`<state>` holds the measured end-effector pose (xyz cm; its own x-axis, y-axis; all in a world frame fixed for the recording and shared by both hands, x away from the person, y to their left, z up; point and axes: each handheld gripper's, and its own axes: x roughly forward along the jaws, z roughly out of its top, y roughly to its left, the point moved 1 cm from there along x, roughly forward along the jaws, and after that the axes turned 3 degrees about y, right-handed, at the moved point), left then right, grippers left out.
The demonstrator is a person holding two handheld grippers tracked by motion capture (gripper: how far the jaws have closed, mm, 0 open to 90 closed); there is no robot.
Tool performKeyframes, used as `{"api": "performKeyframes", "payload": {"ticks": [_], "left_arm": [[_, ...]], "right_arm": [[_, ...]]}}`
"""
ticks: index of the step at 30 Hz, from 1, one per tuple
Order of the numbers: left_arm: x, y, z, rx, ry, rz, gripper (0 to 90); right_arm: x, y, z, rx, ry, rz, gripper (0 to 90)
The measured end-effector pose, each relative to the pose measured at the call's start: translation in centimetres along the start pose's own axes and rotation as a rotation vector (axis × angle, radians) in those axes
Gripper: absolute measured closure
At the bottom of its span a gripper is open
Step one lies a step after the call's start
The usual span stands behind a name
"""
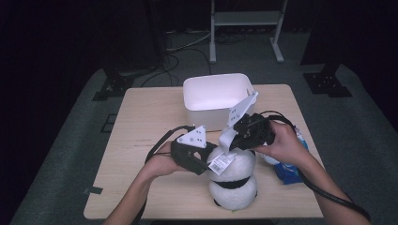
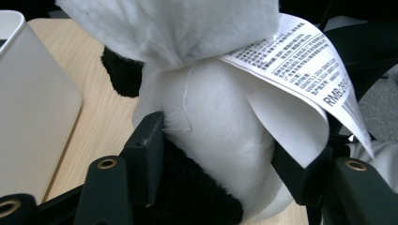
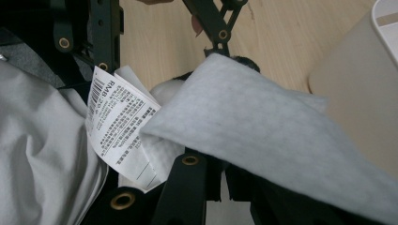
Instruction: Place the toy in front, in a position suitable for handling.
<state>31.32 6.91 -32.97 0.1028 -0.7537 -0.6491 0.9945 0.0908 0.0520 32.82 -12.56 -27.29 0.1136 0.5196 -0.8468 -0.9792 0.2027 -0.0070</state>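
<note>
My left gripper [image 1: 206,161] squeezes the plush panda [image 1: 233,180]. My right gripper [image 1: 234,140] pinches a white cloth [image 3: 263,122] against it.

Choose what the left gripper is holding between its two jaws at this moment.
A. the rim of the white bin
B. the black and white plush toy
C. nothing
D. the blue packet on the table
B: in the left gripper view, the left gripper has its jaws pressed on both sides of the plush toy, beside its paper tag.
</note>
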Motion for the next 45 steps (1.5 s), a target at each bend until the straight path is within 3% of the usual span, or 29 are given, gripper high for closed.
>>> {"api": "performKeyframes", "payload": {"ticks": [5,9,11,17,23,26,30,34,40,45], "left_arm": [[-0.2,0.2,-0.4,-0.039,-0.024,0.015,27.0],[-0.4,0.5,-0.9,-0.087,-0.006,0.037,18.7],[-0.2,0.7,-1.5,-0.115,-0.006,0.029,17.5],[1.0,0.7,-3.1,-0.172,-0.018,-0.009,16.0],[3.0,0.7,-4.4,-0.215,0.001,-0.078,16.0],[4.2,0.7,-4.7,-0.236,-0.012,-0.137,15.9],[5.0,0.9,-4.7,-0.246,-0.064,-0.177,16.0],[4.6,1.3,-4.5,-0.232,-0.104,-0.195,30.4],[3.5,1.6,-4.3,-0.211,-0.086,-0.165,34.4],[1.1,2.1,-4.1,-0.183,-0.059,-0.102,35.1]], "right_arm": [[0.2,-0.3,-1.0,0.012,0.018,0.009,85.9],[-0.3,-0.4,-1.7,0.033,0.026,0.001,85.9],[-0.5,-0.4,-2.1,0.042,0.025,0.0,85.9],[-1.0,-0.5,-3.2,0.065,0.015,-0.005,85.9],[-1.2,-0.5,-3.9,0.072,0.001,0.011,85.9],[-1.2,-0.3,-3.8,0.068,0.0,0.018,85.9],[-1.2,-0.2,-3.8,0.061,-0.003,0.017,85.8],[-1.4,-0.3,-3.8,0.061,-0.016,0.001,85.7],[-1.3,-0.6,-3.4,0.066,-0.05,-0.002,85.7],[-0.9,-1.0,-3.1,0.075,-0.086,0.001,85.8]]}}
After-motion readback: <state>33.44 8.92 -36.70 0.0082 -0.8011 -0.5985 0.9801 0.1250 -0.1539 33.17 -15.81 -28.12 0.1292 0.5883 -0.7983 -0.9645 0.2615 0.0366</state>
